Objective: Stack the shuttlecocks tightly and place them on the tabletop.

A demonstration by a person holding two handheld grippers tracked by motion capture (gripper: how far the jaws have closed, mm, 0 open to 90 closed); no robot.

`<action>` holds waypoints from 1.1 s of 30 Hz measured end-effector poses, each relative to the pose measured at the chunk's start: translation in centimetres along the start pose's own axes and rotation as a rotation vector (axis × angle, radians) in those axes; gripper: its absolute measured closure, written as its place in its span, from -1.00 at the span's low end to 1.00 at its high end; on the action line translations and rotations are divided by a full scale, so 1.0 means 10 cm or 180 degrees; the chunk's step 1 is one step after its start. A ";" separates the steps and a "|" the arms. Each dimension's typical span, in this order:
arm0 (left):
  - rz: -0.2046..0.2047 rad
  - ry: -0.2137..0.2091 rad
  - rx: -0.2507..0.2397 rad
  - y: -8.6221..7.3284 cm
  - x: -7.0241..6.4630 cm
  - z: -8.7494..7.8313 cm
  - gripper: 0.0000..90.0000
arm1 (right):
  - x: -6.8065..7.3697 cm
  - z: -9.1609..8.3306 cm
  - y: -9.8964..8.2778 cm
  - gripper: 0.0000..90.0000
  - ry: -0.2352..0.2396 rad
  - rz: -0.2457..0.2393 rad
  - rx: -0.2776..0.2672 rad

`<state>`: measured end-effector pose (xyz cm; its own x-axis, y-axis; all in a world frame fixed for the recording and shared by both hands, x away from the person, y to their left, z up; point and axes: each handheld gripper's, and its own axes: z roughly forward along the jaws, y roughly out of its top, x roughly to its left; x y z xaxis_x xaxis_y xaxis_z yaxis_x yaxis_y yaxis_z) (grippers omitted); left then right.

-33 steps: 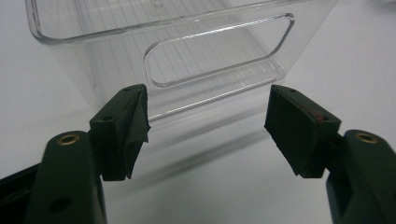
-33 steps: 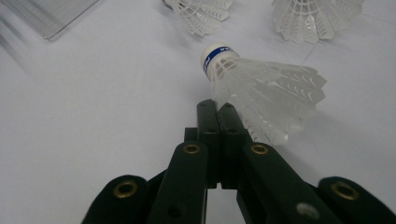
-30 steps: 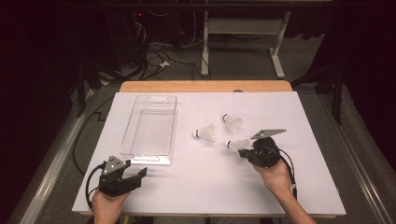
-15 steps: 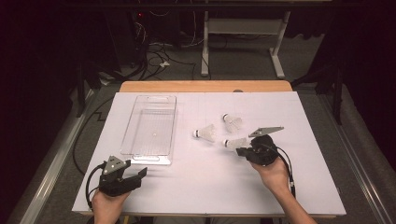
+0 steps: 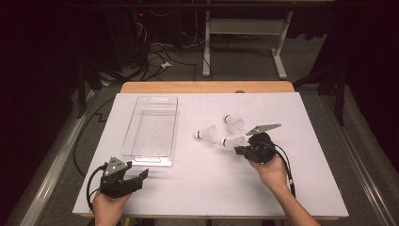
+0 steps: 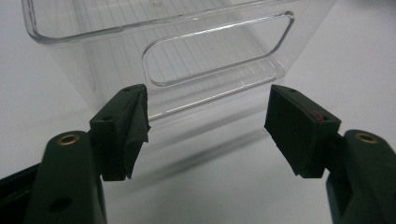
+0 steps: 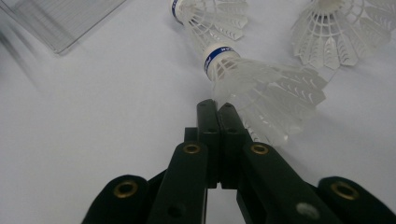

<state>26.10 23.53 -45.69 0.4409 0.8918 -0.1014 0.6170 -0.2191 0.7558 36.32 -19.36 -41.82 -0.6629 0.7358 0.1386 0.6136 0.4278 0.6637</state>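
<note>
i can make out very little lettering from here. right in front of my closed right tongs (image 7: 217,109), the nearest shuttlecock (image 7: 261,88) wears a blue band round its white collar with small white print on it, too small and blurred for me to read. the shuttlecock (image 7: 208,18) beyond it, further out from the same tongs, has a like blue band, also unreadable. ahead of my left tongs (image 6: 208,128), the clear plastic box (image 6: 187,51) bears no label or mark that i can read. from the high view, nothing on the white table sheet (image 5: 197,188) shows any writing.
</note>
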 end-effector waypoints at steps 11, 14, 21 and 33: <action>0.0008 -0.0008 0.0008 0.00 0.00 0.01 -0.31 | 0.02 0.07 0.10 1.00 0.0012 -0.0037 0.0009; 0.0011 -0.0004 0.0004 0.00 0.00 0.01 -0.31 | 0.03 0.08 0.12 1.00 0.0012 -0.0033 0.0001; 0.0015 -0.0003 0.0004 0.00 0.00 0.00 -0.31 | 0.06 0.12 0.20 1.00 -0.0007 -0.0048 0.0012; 0.0018 -0.0014 0.0008 0.00 0.00 0.01 -0.31 | 0.07 0.21 0.28 1.00 -0.0038 -0.0082 0.0050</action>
<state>26.16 23.49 -45.73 0.4471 0.8889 -0.1000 0.6162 -0.2250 0.7548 38.45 -16.53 -41.36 -0.6734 0.7306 0.1129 0.6032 0.4547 0.6552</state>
